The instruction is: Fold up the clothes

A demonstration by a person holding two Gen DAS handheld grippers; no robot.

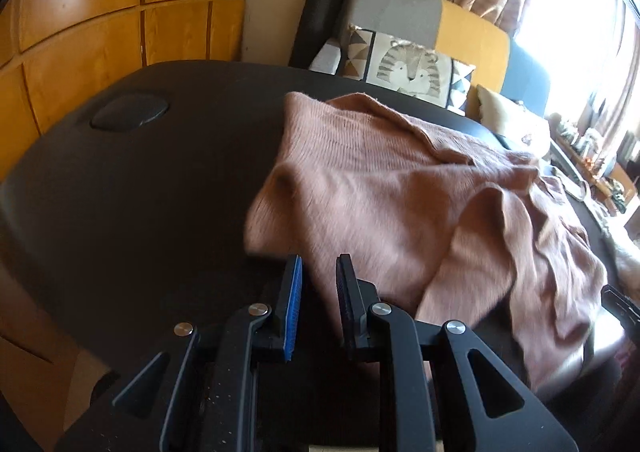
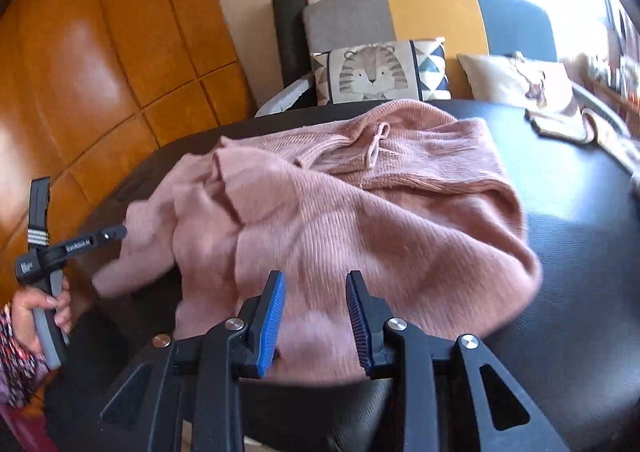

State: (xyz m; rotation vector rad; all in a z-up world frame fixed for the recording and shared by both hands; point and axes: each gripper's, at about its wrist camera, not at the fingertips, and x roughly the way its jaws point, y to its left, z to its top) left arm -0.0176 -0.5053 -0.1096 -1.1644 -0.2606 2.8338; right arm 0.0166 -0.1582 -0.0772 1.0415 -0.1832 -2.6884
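Pink knit sweater point(image 2: 340, 220) was seen lying crumpled on the black worktop point(image 2: 568, 252), bunched into loose folds, ribbed collar and a small neck loop toward the far side. One sleeve point(image 1: 472, 252) was draped over the body toward the near edge in the left wrist view.

Left gripper point(image 1: 319, 284) was held low at the near edge of the sweater, fingers point(image 1: 291, 304) parted with a clear gap, nothing gripped; pink fabric was seen through the gap, contact could not be told. In the right wrist view the left gripper point(image 2: 116, 231) was seen from the side, tip just at the sweater's left edge, handle held by a hand point(image 2: 40, 304).

Right gripper point(image 2: 316, 292) was over the sweater's near hem, fingers point(image 2: 272, 316) spread apart, knit visible between them, no cloth pinched.

Behind the worktop: tiger-print cushion point(image 2: 376, 70), cream cushion point(image 2: 516, 78), grey/yellow/blue sofa back point(image 2: 436, 12), rolled dark mat point(image 2: 288, 32) against the wall. A beige cloth point(image 2: 560, 126) was noted on the far right of the worktop, apart from the sweater. Round recessed cap point(image 1: 128, 112) was noted in the worktop, left of the sweater
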